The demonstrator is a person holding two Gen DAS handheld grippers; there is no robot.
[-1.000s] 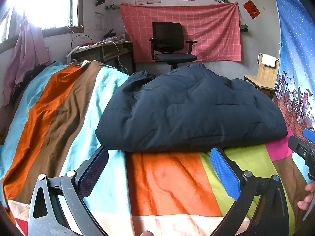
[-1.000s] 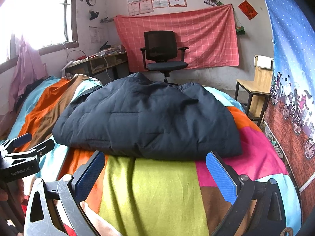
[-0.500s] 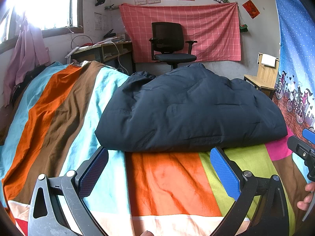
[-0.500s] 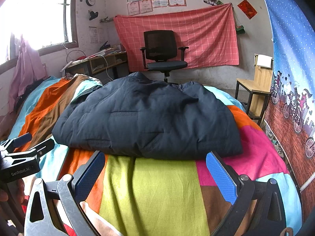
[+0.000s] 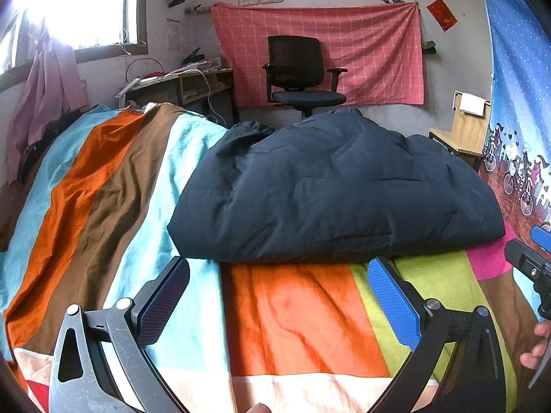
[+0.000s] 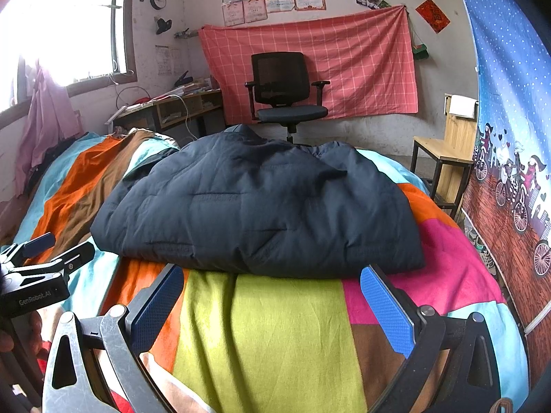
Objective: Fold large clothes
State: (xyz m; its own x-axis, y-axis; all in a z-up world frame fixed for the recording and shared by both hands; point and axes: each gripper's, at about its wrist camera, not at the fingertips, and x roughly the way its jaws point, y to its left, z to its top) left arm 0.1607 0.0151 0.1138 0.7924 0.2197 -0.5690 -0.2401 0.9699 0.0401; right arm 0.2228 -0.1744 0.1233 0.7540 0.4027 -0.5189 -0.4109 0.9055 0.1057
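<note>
jacket (image 5: 330, 186) folded on bedspread (image 5: 292, 313), far edge hidden; both grippers (image 5: 277, 296) (image 6: 267, 296) wide, empty.

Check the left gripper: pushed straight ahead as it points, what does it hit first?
Probably the near edge of the dark jacket. The left gripper is open over the striped bedcover, nothing between; depth is uncertain.

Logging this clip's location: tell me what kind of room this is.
Likely a lived-in bedroom that doubles as a study: a bed with a striped cover, a cluttered desk under the window, and an office chair.
</note>
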